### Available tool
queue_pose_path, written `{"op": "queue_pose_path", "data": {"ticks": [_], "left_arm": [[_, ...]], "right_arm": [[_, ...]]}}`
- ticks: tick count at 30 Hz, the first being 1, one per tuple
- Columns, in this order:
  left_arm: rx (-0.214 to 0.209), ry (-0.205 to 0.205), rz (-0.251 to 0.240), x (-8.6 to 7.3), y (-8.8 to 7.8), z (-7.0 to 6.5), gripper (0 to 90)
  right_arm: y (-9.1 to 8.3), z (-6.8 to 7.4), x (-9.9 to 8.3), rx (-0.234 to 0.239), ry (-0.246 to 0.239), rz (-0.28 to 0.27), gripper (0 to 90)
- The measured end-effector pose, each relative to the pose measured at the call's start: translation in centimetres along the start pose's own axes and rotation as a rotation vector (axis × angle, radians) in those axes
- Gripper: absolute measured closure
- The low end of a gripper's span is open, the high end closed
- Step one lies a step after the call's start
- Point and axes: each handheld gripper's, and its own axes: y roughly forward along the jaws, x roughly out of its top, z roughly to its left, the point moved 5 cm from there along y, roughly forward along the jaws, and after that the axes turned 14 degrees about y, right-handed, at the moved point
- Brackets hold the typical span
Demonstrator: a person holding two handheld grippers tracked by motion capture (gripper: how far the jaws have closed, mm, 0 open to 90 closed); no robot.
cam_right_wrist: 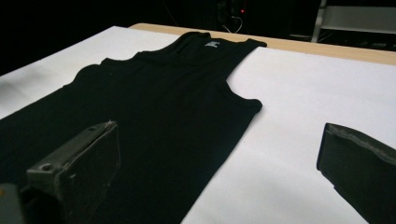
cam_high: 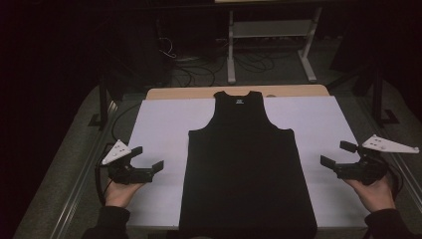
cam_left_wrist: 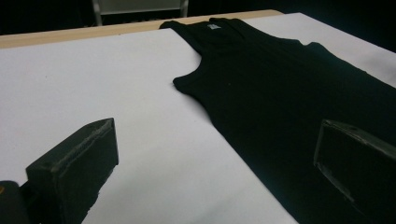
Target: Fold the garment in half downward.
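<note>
High view | black ribbed tank top flat on white sheet | left tongs, right tongs spread, holding nothing

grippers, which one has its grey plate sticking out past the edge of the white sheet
The right gripper: its grey plate reaches beyond the white sheet. The left gripper's plate sits at the sheet's edge.

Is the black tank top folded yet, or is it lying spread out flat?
Spread flat. The black tank top lies in full outline on the white sheet, both straps and hem showing, no fold.
</note>
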Motion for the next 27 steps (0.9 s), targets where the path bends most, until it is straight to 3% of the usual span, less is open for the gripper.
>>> {"op": "queue_pose_path", "data": {"ticks": [15, 27], "left_arm": [[-0.019, -0.003, -0.006, 1.5, 0.7, 0.4, 0.0], [-0.032, 0.031, -0.001, 3.2, 1.3, 0.7, 0.0]], "right_arm": [[0.5, 0.7, 1.6, 0.017, -0.016, 0.038, 0.0], [1.4, 1.6, 4.0, 0.033, -0.057, 0.044, 0.0]]}}
